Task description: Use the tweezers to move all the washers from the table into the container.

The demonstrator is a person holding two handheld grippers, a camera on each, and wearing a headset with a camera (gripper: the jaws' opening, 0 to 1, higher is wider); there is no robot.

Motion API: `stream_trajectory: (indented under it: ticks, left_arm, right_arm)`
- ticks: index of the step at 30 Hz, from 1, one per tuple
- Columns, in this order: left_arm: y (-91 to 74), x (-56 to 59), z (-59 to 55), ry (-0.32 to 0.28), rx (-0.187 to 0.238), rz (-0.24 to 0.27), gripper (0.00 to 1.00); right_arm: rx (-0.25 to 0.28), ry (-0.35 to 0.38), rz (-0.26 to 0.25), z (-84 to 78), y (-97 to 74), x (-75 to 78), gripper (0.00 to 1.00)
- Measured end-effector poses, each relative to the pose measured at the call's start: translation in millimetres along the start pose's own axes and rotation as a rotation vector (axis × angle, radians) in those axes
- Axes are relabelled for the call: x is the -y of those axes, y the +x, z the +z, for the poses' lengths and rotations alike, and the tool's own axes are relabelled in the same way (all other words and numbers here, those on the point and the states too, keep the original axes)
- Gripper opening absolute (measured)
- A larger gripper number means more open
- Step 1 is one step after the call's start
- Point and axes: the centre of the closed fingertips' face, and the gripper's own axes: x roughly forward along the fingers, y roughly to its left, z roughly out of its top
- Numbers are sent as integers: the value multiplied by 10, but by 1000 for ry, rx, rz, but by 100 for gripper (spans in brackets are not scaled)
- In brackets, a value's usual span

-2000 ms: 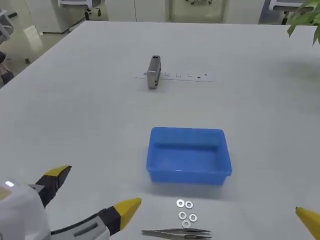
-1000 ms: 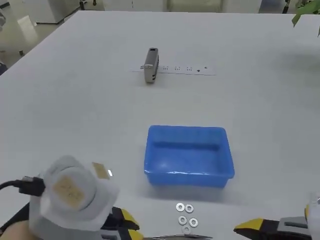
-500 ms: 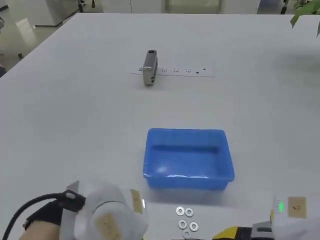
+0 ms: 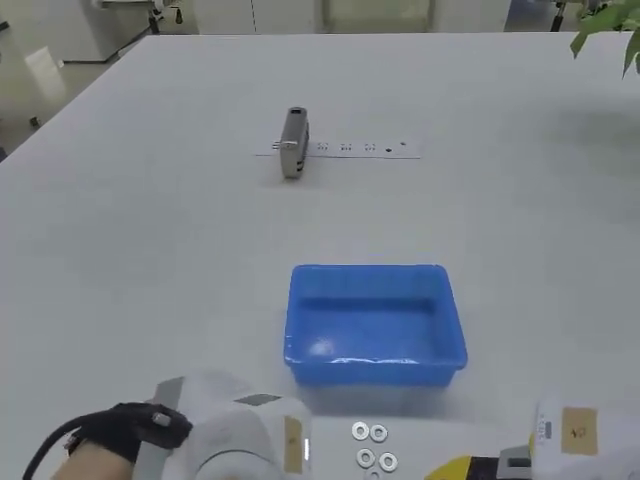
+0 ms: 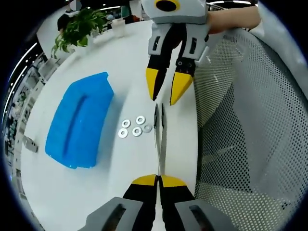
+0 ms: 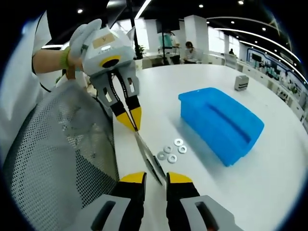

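Note:
Silver tweezers [image 5: 159,139] lie along the table's near edge. My left gripper [image 5: 158,179] is shut on one end of them. Facing it, my right gripper [image 5: 166,89] is open at their other end. In the right gripper view the tweezers [image 6: 147,154] run between the right gripper's [image 6: 155,177] spread fingers up to the left gripper [image 6: 132,118]. Several silver washers [image 5: 134,129] [image 6: 172,150] [image 4: 372,445] lie in a cluster beside the tweezers. Just beyond them stands the blue container [image 4: 375,322] [image 5: 77,125] [image 6: 221,122], with nothing in it.
A grey adapter [image 4: 292,142] is plugged into a white power strip [image 4: 350,148] farther back on the white table [image 4: 150,250]. A mesh chair back [image 5: 240,120] [image 6: 62,159] sits right at the near table edge. Green plant leaves [image 4: 605,25] hang at the far right.
Two seconds ago both grippers were open and far apart beside the tweezers. Both have since closed in on the tweezers from either side, the left turning over; the camera tilted slightly.

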Motion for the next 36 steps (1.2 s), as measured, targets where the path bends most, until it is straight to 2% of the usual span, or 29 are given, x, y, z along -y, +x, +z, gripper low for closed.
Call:
stream_trajectory:
  ticks: [6,12,23,28,36]
  left_arm:
    - [-176,-12,112,2,43,19,0]
    - [-380,36,312,25,104,18,0]
    - [-587,75,627,87,155,17,0]
    - [-620,71,680,88,174,15,0]
    - [-637,60,683,85,187,8,0]
  right_arm:
    - [0,-8,-2,-2,1,4,13]
    - [5,-26,6,24,19,-19,13]
    - [-1,-82,20,48,51,-35,11]
    - [-12,-114,39,43,84,-70,12]
    - [-28,-170,55,70,178,-69,7]
